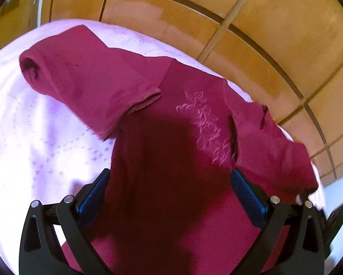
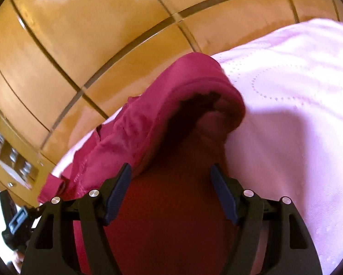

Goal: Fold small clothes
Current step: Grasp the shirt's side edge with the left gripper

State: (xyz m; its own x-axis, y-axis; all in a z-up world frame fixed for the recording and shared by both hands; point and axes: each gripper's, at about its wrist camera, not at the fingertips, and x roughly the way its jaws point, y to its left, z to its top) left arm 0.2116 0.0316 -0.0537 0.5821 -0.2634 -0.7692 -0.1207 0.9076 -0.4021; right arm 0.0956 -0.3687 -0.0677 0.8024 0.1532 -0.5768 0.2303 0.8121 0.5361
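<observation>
Folding well means pinching the maroon shirt (image 1: 171,155) sleeve cuff (image 2: 208,105), upper centre; both grippers, left (image 1: 171,183) and right (image 2: 171,183), hover with fingers spread, holding nothing.

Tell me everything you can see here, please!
shirt: one, dark red with stitched swirls on the chest, spread on the bed cover, one sleeve folded across.
bed cover: one, pale pink with dotted stitching, under the shirt.
wooden panels: several, orange-brown with dark seams, behind the bed.
left hand-held gripper: one, black with blue pads, open over the shirt's body.
right hand-held gripper: one, black with blue pads, open over the shirt near a sleeve opening.
</observation>
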